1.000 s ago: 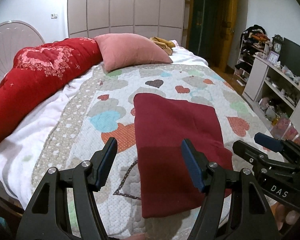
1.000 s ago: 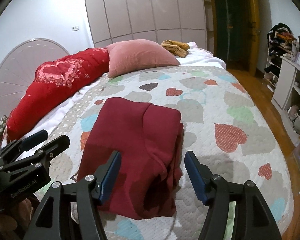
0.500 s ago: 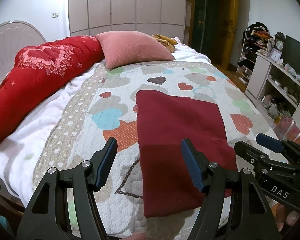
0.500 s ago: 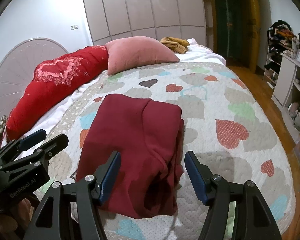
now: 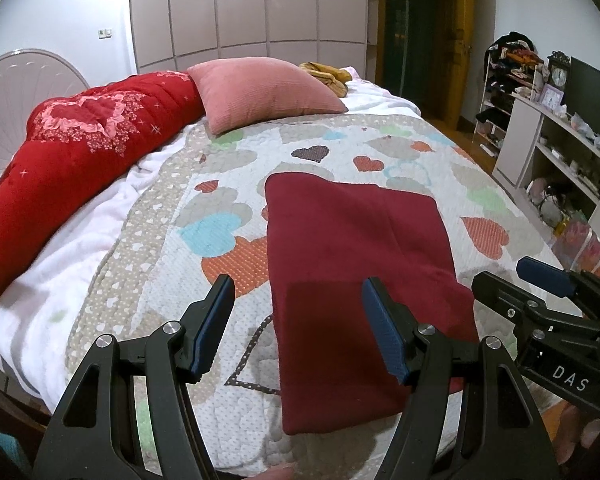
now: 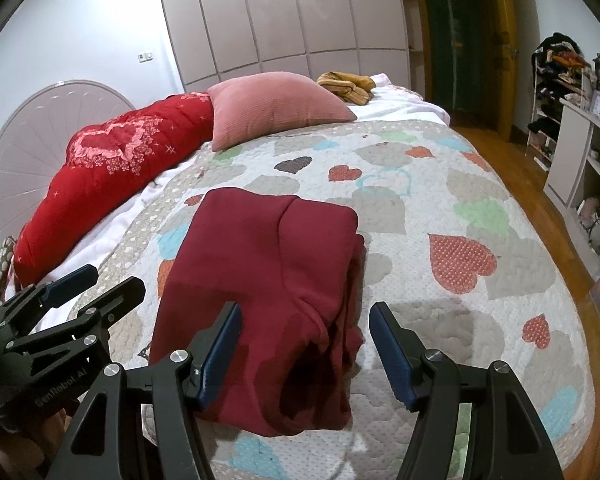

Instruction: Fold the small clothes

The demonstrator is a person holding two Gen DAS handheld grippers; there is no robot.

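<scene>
Maroon folded garment point(image 5: 356, 264) unmoved on heart quilt point(image 5: 228, 184) (nothing shifted), left gripper point(image 5: 298, 328) and right gripper point(image 6: 305, 350) spread, empty

Both wrist cameras look forward and downward along their own fingers from close above the bed's near edge, sharing the folded maroon garment point(image 5: 352, 264) beyond the fingertips.

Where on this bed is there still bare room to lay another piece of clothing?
The widest bare patch of quilt lies right of the folded maroon garment, out to the bed's edge. A smaller strip lies between the garment and the pink pillow. The left side is crowded by the red duvet; yellow clothes sit behind the pillow.
</scene>
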